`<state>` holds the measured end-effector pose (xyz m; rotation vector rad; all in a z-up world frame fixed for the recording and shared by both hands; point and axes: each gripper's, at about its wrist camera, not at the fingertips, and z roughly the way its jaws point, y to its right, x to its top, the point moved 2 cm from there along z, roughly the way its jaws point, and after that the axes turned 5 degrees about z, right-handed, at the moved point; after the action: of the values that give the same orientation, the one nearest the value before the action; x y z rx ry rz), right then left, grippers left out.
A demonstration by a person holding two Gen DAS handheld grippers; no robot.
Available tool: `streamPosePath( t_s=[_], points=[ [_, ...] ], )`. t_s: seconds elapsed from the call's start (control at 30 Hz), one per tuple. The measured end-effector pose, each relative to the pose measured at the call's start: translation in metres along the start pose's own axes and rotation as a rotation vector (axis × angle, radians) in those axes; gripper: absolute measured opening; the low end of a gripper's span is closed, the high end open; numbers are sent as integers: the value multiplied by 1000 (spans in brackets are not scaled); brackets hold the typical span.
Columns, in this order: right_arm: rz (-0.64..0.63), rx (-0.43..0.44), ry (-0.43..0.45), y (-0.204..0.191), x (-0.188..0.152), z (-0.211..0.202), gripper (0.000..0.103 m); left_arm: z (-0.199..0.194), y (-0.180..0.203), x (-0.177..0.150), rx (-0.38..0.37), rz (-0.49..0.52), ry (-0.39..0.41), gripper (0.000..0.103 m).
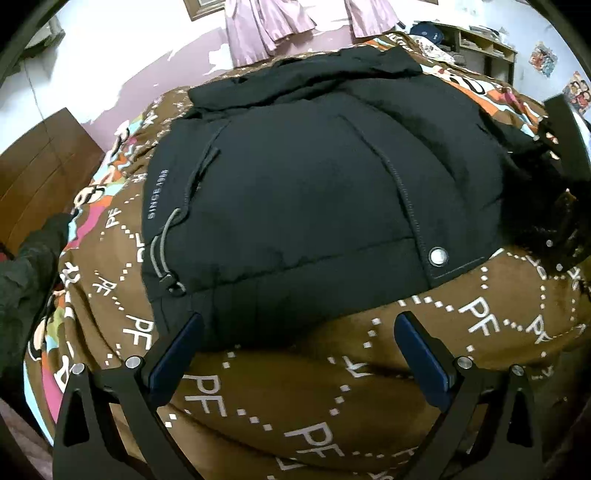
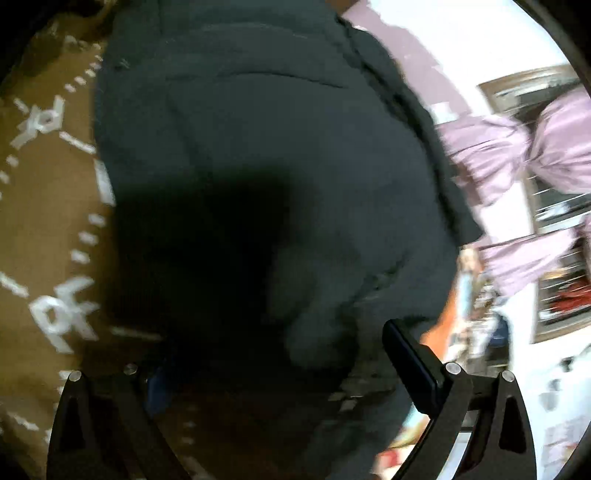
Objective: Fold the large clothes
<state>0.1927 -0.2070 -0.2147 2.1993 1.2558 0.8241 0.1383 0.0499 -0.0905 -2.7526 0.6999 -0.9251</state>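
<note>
Black padded fabric fills most of both views: a large black puffer jacket [image 1: 295, 177] lies spread on a brown quilt printed with white "PF" letters and dotted diamonds [image 1: 280, 398], which covers the bed. We note the jacket's hem toward the near edge of the bed, and its collar or hood end toward the far edge, by the pink-and-white wall [image 1: 122, 66].

A silver snap button [image 1: 438, 255] sits on the hem flap. A grey elastic drawcord with a toggle [image 1: 166, 254] loops at the jacket's left side seam, beside small pale lettering.

Our left gripper [image 1: 299, 339] hovers at the near hem, jaws wide apart, blue-padded fingers [image 1: 173, 362] holding nothing. One finger overlaps the hem corner; we cannot tell whether it touches.

Our right gripper [image 2: 266, 354] is low against the jacket [image 2: 258, 147], the view blurred. Its right finger [image 2: 410, 365] shows clearly, well out from centre; the left one is lost in shadow under dark cloth. The jaws look spread; whether cloth is caught between them we cannot tell.

Lilac curtains [image 1: 266, 26] hang at the far wall. A wooden shelf unit [image 1: 484, 48] stands past the bed's far right corner.
</note>
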Motion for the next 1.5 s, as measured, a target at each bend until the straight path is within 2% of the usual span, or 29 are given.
streamPosePath(
  t_s=[0.1,0.23,0.27,0.33,0.37,0.43,0.53,0.73,0.9,0.97,1.07,1.17,1.27,1.37,1.4,1.5],
  points=[
    [81,75,-40,15,-1,10,98,-2,-4,-2,54,10,30,101],
    [189,167,-44,40,13,9,66,-1,-9,-6,67,2,34,101],
    [213,196,-42,49,16,9,61,-1,-8,-6,67,4,33,101],
    [284,279,-42,65,26,6,43,-1,-8,-7,55,10,35,101],
    [327,323,-36,75,28,4,39,-2,-5,-8,54,18,40,101],
    [386,377,-13,88,36,-5,24,-3,-1,-9,62,52,53,101],
    [446,428,15,94,53,-23,15,1,6,-13,79,113,64,101],
    [679,563,56,144,66,-51,13,15,10,-16,123,186,70,101],
    [836,623,96,185,73,-62,12,11,9,-9,148,209,151,101],
    [857,622,116,199,76,-63,12,12,11,-6,173,219,161,101],
    [876,627,131,215,78,-65,12,19,11,-2,216,229,134,101],
    [906,641,131,222,76,-64,12,20,1,9,235,181,106,99],
    [930,656,123,224,72,-59,12,12,-8,21,263,125,145,99],
    [922,657,117,222,70,-58,12,4,-8,27,290,120,192,99],
    [920,659,115,222,69,-58,12,1,-9,29,315,129,212,97],
    [909,666,107,219,64,-56,12,-7,-10,34,335,135,239,73]
  ],
)
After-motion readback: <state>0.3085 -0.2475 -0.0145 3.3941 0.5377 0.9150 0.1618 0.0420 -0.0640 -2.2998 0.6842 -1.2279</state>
